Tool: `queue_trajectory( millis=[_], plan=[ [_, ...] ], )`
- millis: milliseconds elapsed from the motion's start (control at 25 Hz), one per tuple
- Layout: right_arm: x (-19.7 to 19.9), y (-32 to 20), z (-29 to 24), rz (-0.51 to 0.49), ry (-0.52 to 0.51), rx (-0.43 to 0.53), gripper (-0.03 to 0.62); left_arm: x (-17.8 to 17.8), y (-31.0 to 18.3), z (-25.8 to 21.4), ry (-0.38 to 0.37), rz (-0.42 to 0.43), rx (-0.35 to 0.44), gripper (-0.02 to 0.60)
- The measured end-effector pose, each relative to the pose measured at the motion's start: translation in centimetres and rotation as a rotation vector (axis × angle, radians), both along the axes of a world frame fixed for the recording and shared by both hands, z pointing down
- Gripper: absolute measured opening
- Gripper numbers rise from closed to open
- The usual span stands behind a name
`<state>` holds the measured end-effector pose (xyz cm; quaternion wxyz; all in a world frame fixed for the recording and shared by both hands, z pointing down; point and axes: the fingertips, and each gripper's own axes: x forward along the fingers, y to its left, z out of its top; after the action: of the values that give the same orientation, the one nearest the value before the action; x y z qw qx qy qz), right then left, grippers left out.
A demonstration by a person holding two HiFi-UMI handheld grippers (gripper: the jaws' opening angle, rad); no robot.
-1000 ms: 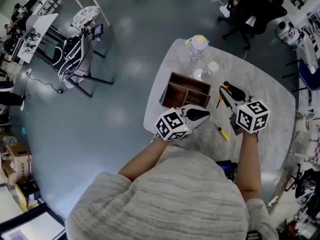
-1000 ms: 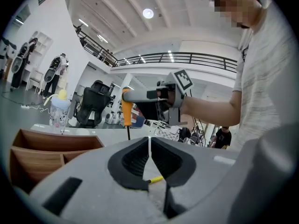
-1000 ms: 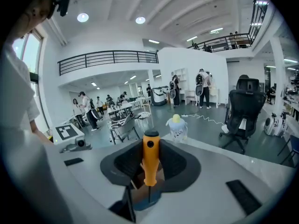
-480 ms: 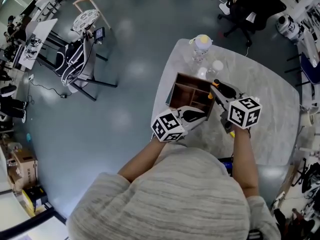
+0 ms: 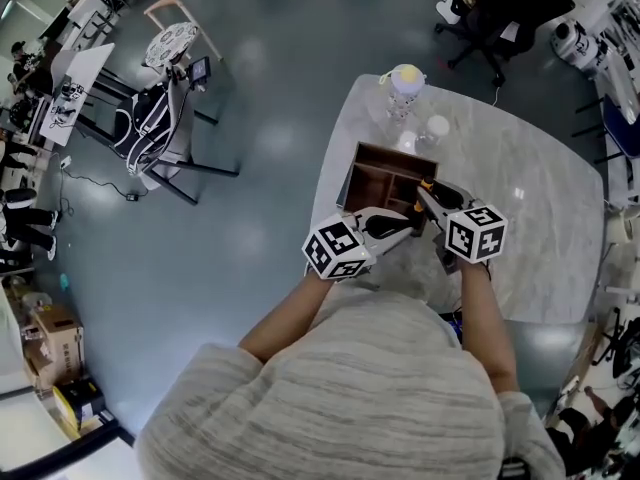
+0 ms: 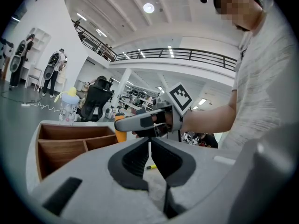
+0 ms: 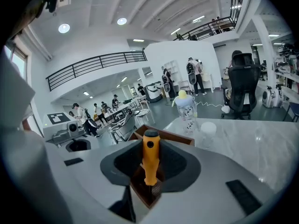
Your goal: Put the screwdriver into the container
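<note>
**Screwdriver brought to the box.** The right claw (image 5: 430, 196) is pictured at the near right corner of the wooden container (image 5: 393, 152). It has been carried in leftward and lowered over the past second. 1 second ago it was held well to the box's right, above the bare marble counter (image 5: 525, 173). The orange-handled screwdriver (image 7: 150, 157) is kept pinched between the claw's 2 jaws throughout, handle uppermost and shaft pointed down. The carry is therefore judged to be nearly finished, with only the final lowering and the release left to be done.

The left claw (image 6: 149, 143) is pressed together with nothing in it. It is held by the box's near wall, just beside the right claw in the head view.

In the right gripper view the screwdriver is seen upright in the middle of the claw, with the brown wood of the container visible directly below its shaft. Whether the tip has already been passed below the rim cannot be told. In the left gripper view the orange handle is seen at the right end of the container.

A small yellow-ended item (image 6: 150, 166) is left lying on the counter nearer the person, and a yellow-capped bottle (image 5: 404, 86) is stood beyond the box. Neither is touched. The screwdriver has not yet been set down in the container.
</note>
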<state>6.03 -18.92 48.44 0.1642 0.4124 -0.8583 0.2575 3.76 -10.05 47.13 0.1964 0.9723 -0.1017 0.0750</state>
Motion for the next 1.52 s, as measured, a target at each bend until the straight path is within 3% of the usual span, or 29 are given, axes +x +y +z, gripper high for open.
queue_trajectory(
  millis=[640, 1280, 1520],
  plan=[
    [0.3, 0.8, 2.2, -0.033, 0.026, -0.041, 0.109, 0.4, 0.4, 0.7, -0.014, -0.007, -0.011, 0.025],
    [1.1, -3.7, -7.8, -0.003, -0.05, 0.126, 0.109, 0.2, -0.2, 0.2, -0.014, -0.027, -0.005, 0.025],
    [1.6, -4.0, -4.3, 0.019, -0.006, 0.061, 0.109, 0.7, -0.1, 0.2, -0.018, -0.021, -0.01, 0.025]
  ],
)
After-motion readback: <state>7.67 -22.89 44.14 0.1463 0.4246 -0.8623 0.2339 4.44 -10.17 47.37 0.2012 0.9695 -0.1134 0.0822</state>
